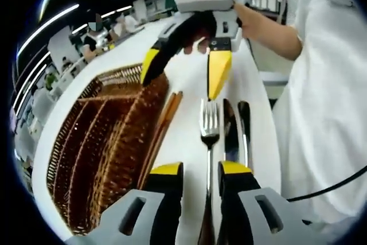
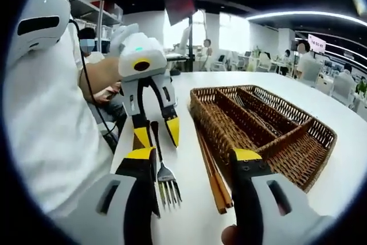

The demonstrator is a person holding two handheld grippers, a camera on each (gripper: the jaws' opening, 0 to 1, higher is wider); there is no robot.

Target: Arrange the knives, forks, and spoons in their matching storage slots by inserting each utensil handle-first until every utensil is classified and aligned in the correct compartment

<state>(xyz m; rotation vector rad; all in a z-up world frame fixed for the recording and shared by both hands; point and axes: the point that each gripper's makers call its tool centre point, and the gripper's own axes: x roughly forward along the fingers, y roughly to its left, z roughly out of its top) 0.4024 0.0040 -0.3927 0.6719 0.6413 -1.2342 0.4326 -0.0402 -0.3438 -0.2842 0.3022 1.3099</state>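
A silver fork (image 1: 209, 123) lies on the white table (image 1: 186, 142), its handle running back between the jaws of my left gripper (image 1: 200, 167). The jaws stand astride the handle with a gap on each side, so that gripper is open. In the right gripper view the fork (image 2: 167, 185) points its tines toward the camera, beside my wide-open right gripper (image 2: 194, 154). The left gripper (image 2: 157, 133) straddles the handle there. The right gripper (image 1: 184, 70) hovers beyond the fork's tines. Two dark utensils (image 1: 236, 130) lie right of the fork. The brown wicker tray (image 1: 109, 142) (image 2: 298, 142) has long compartments.
A pair of wooden chopsticks (image 1: 166, 121) (image 2: 213, 173) lies along the tray's side, between tray and fork. A person in white clothes (image 2: 51, 119) stands at the table's edge by the utensils. Some cutlery (image 2: 241, 101) lies in a far compartment. Chairs and people fill the room behind.
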